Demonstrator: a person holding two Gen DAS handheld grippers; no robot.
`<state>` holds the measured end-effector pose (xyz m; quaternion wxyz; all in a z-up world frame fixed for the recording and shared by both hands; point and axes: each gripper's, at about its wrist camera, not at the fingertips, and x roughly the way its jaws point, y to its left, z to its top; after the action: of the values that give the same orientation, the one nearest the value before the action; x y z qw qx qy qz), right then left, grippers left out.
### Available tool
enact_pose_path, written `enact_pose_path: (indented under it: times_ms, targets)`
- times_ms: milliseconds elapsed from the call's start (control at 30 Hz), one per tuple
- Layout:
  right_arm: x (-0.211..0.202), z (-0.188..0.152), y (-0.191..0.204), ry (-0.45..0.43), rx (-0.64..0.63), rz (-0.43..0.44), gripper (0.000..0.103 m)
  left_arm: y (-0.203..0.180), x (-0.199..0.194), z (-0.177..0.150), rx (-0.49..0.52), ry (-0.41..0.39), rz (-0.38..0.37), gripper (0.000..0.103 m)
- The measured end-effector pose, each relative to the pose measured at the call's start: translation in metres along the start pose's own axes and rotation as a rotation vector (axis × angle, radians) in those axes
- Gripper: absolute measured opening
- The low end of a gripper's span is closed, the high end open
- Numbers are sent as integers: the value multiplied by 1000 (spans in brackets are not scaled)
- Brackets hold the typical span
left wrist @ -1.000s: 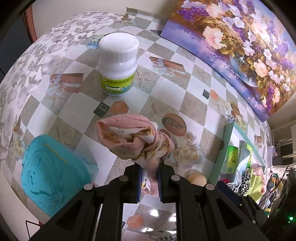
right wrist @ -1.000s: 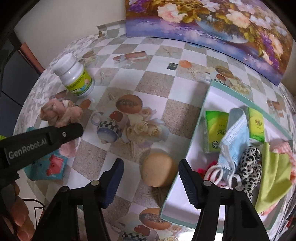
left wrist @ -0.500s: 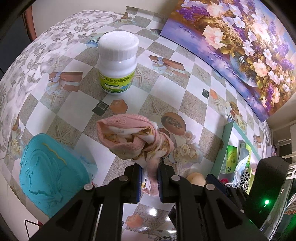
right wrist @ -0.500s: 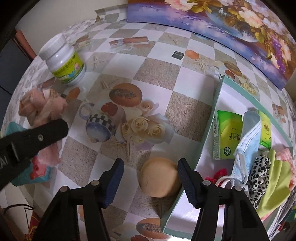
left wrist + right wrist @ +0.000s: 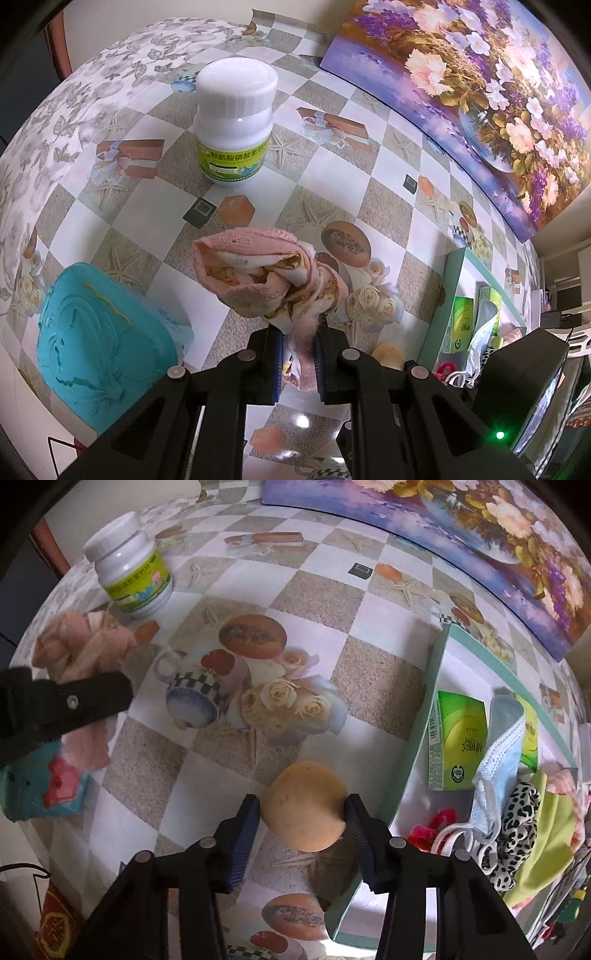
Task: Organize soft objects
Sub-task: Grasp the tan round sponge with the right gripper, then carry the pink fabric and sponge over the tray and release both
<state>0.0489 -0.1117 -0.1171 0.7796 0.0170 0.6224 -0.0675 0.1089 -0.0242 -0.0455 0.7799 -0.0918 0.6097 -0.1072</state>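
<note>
A crumpled pink cloth hangs above the checked tablecloth, pinched at its lower end by my left gripper, which is shut on it. The right wrist view shows the same cloth at the far left. A tan round sponge ball lies on the table beside the wall of the teal tray. My right gripper points down over the ball with its jaws closing. Both blue pads touch the ball's sides. The ball also peeks past the left fingers.
A white pill bottle with a green label stands at the back. A teal pouch lies at the front left. The tray holds a green packet, a blue face mask, leopard fabric and a lime cloth. A flower painting leans along the far edge.
My right gripper came down around the tan ball and narrowed from wide open until its pads met the ball. The left gripper and pink cloth kept still.
</note>
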Motion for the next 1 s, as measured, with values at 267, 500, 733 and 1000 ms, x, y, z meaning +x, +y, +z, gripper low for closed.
enact_pose_path:
  times_ms: [267,500,733,1000]
  targets:
    - [-4,0,-16,-16,25,22,45,0,1,0,3,4,-1,15]
    - [-32,-3,-36,-69,51,51,45,0,-2,0,12,-5,0,15]
    - [-55,-9,-39,-132,74,50,45,-2,-6,0,32,-21,-3,15]
    - [-73,-19,-52,-186,141,70,45,-14,-14,-4,88,-43,-20,15]
